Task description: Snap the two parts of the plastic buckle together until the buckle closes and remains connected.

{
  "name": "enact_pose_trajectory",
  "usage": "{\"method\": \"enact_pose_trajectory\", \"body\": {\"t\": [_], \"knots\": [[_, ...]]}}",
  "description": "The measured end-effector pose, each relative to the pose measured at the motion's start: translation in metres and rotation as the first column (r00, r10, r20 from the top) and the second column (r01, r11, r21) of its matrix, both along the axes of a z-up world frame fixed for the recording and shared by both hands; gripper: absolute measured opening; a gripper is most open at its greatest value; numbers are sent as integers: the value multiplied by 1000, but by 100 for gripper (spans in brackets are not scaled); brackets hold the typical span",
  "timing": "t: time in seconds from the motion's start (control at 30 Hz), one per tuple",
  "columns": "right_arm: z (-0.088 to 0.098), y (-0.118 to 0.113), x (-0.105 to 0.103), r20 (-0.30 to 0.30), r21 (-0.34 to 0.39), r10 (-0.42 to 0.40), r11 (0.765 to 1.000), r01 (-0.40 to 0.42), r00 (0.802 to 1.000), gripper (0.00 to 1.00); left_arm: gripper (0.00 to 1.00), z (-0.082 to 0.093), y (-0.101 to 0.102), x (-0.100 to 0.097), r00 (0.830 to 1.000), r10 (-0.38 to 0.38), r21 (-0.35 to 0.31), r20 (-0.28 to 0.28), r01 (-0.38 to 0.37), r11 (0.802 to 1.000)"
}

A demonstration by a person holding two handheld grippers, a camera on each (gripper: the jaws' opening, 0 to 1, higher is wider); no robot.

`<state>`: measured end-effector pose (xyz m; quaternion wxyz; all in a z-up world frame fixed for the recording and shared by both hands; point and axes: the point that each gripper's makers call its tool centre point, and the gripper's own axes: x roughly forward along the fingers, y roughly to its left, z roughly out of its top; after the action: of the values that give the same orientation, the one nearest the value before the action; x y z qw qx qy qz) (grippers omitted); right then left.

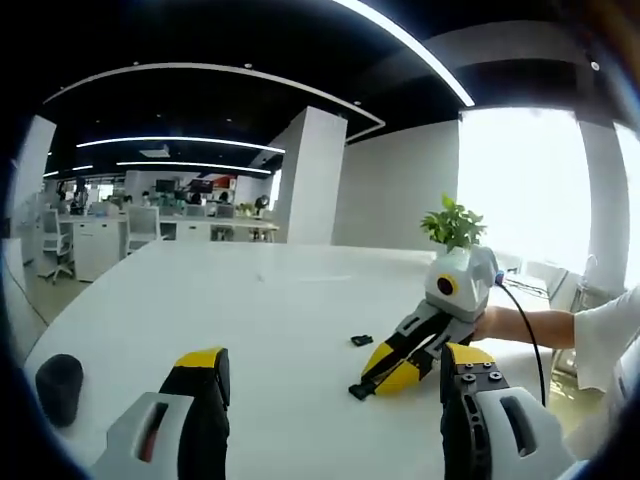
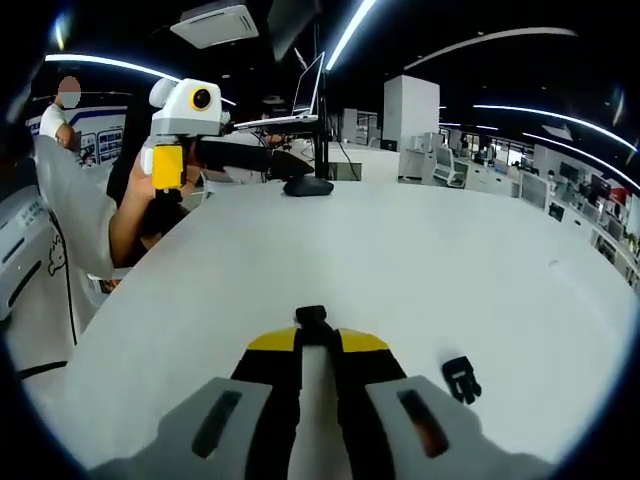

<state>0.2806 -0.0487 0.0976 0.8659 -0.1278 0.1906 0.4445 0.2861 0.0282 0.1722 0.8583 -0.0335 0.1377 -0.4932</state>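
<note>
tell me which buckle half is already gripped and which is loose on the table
The buckle half clamped at the right gripper tips is gripped; the other buckle half lies loose on the white table beside it.

An open-plan office. Past the big white table stand rows of white desks with office chairs and monitors, under long strip lights on a dark ceiling. A white pillar breaks up the floor, and a bright window fills one wall. A potted plant, a laptop on a stand and a mouse sit at the table's edges.
</note>
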Motion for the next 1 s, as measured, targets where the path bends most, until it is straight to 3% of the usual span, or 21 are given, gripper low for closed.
{"method": "enact_pose_trajectory", "body": {"t": [0.5, 1.0], "knots": [[8, -17, -5, 17, 15, -51, 999, 51, 999, 11, 88, -13, -10, 9, 1000, -17, 4, -20, 17, 1000], [14, -38, -16, 25, 41, -103, 994, 102, 994, 11, 87, -9, -33, 14, 996, -84, 6, 26, 84, 996]]}}
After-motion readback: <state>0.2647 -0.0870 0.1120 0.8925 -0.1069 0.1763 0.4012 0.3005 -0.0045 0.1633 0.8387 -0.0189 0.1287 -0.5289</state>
